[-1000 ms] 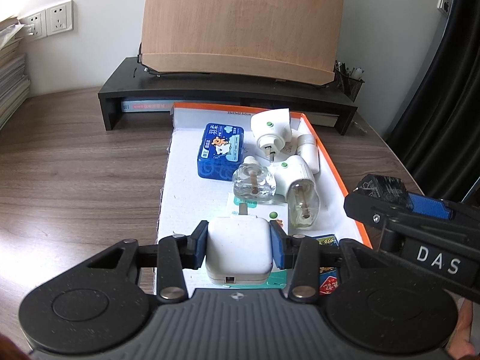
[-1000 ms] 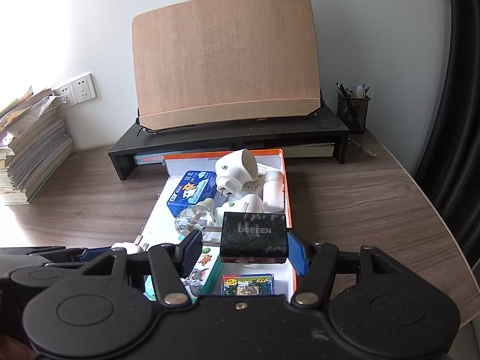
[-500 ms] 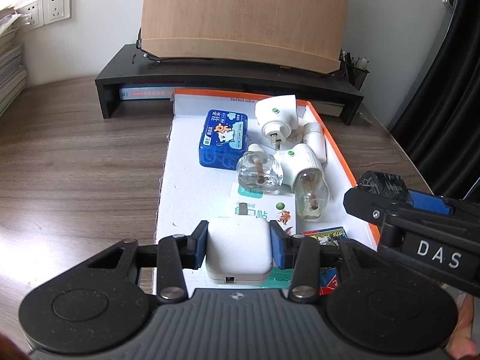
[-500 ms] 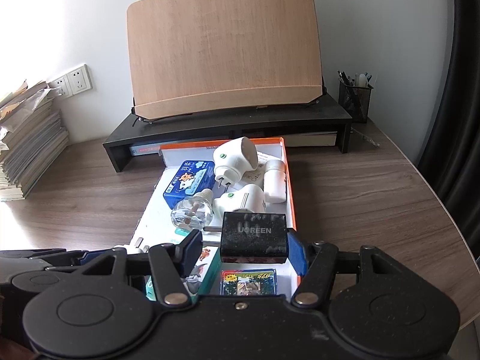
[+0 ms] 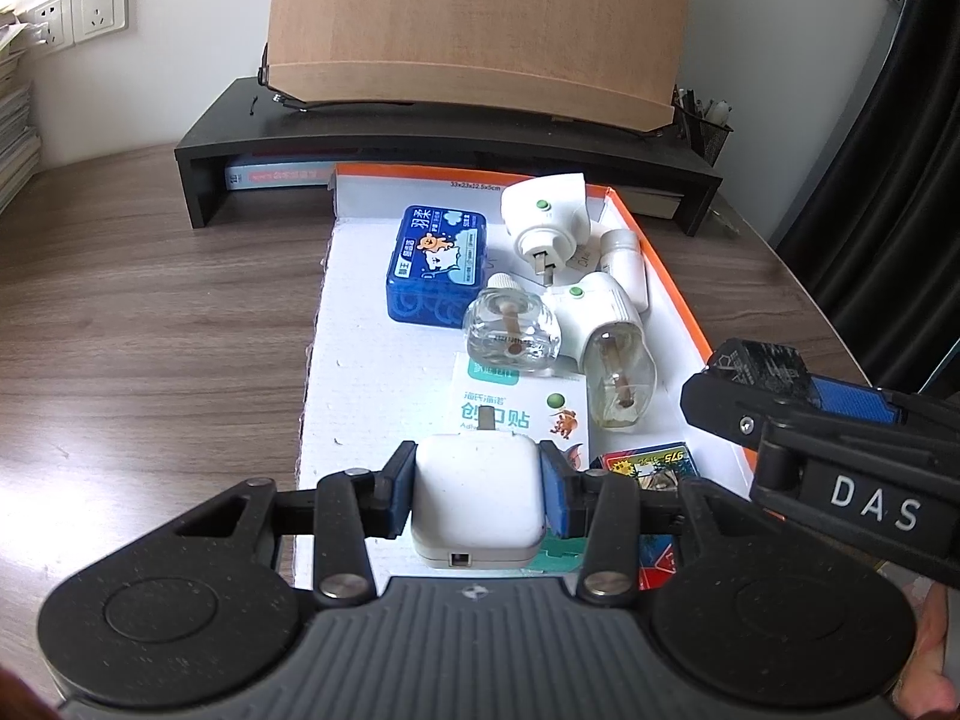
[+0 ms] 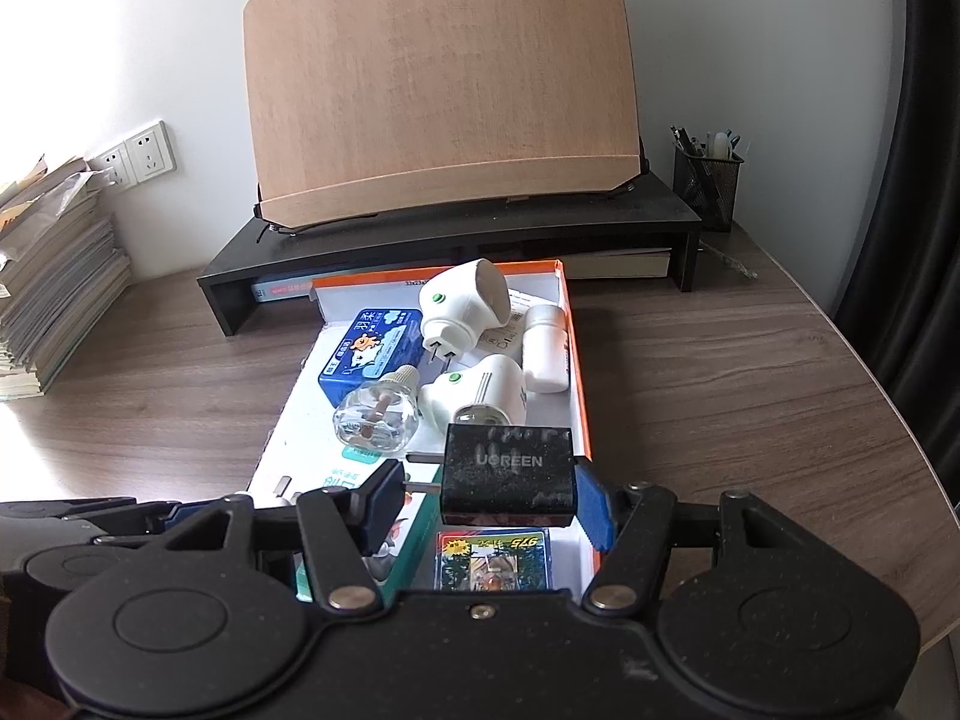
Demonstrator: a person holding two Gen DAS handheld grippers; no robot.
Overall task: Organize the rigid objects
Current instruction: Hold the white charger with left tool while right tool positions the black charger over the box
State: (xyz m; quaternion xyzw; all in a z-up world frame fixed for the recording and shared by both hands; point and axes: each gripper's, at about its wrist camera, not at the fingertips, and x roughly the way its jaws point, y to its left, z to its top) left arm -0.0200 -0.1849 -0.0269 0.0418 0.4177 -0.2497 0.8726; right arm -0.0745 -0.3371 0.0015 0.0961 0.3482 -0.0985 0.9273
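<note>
- The left gripper (image 5: 478, 495) has its jaws pinching a white charger (image 5: 477, 495) from both sides, blue pads flat against it, its port facing the camera and a prong sticking out ahead; it hangs over the near end of the box (image 5: 336, 324).
- The right gripper (image 6: 489, 495) has its jaws spread wider and pinching a black charger (image 6: 507, 474) marked UGREEN: the right pad sits on its side, the left pad meets the prongs. It too hangs over the near end of the box, towards the orange right wall.
- Under both chargers lie a picture card (image 6: 492, 558) and a plaster packet (image 5: 522, 408), flat on the box floor.
- Further in, a clear bottle (image 5: 512, 333) lies on its side just beside a white plug-in heater (image 5: 600, 306) with a bottle screwed in.
- Behind those sit a blue tin (image 5: 437, 264), a second white heater (image 5: 549, 213) and a small white bottle (image 6: 545, 348) against the right wall.
- Beyond the box, on the wooden surface (image 6: 720, 390), stands a black riser (image 6: 456, 252) carrying a wooden board (image 6: 438, 84), with a mesh pen cup (image 6: 708, 180) at its right end.
- Far left, a stack of books (image 6: 54, 264) and wall sockets (image 6: 138, 153).
</note>
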